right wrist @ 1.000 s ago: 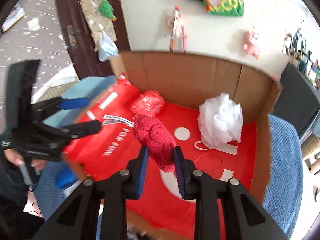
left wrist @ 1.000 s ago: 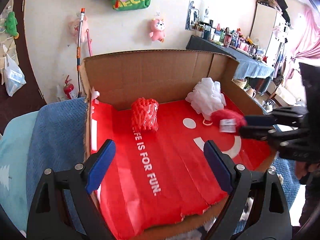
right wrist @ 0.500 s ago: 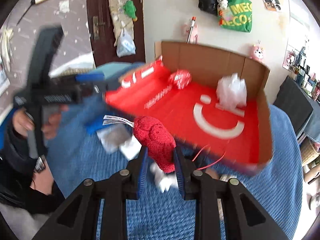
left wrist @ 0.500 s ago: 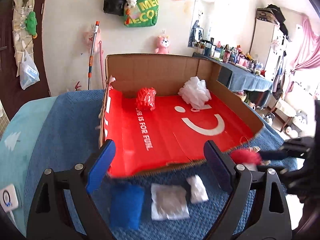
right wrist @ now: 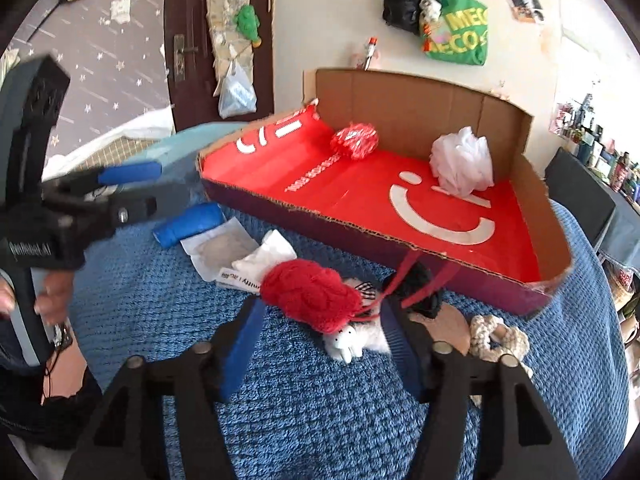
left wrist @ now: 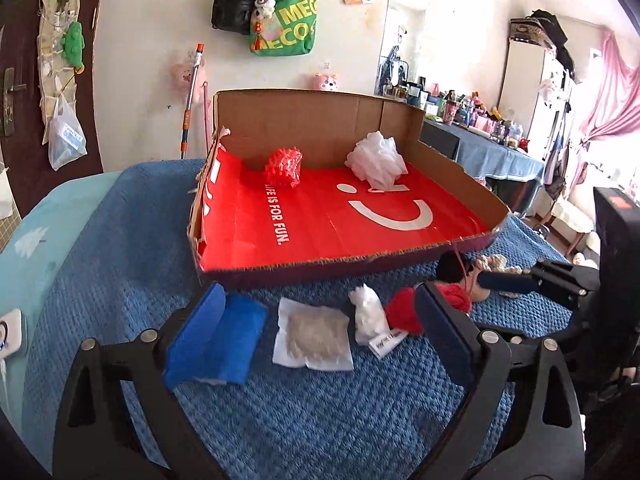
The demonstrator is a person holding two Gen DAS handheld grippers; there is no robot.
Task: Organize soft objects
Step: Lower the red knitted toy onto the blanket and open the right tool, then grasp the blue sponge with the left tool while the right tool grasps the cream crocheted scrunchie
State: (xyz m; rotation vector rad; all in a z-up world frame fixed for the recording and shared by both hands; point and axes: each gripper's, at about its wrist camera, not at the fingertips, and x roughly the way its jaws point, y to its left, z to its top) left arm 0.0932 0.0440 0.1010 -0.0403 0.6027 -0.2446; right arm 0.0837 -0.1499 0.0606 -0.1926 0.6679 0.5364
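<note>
A red knitted piece [right wrist: 308,296] lies on the blue blanket [right wrist: 320,408] in front of the cardboard box [right wrist: 360,232]. My right gripper [right wrist: 324,320] stands around its near end, jaws opening, pads off it. In the left wrist view the same red knit [left wrist: 404,312] lies beside a small white cloth [left wrist: 366,314], with the right gripper [left wrist: 484,286] coming in from the right. My left gripper [left wrist: 320,320] hangs open, jaws still widening, over a blue soft roll [left wrist: 232,340] and a white pouch [left wrist: 312,338]. It holds nothing.
The box's red liner holds a red mesh ball [left wrist: 284,166] and a white puff [left wrist: 376,160] at the back. A white toy animal [right wrist: 348,342], a black lump [right wrist: 420,284] and a beige rope piece [right wrist: 496,336] lie by the right gripper. A hand [right wrist: 52,296] holds the left gripper [right wrist: 136,190].
Both grippers drew back from over the box to the blanket in front of it. The right gripper, shut on the red knit before, has opened and the knit lies on the blanket.
</note>
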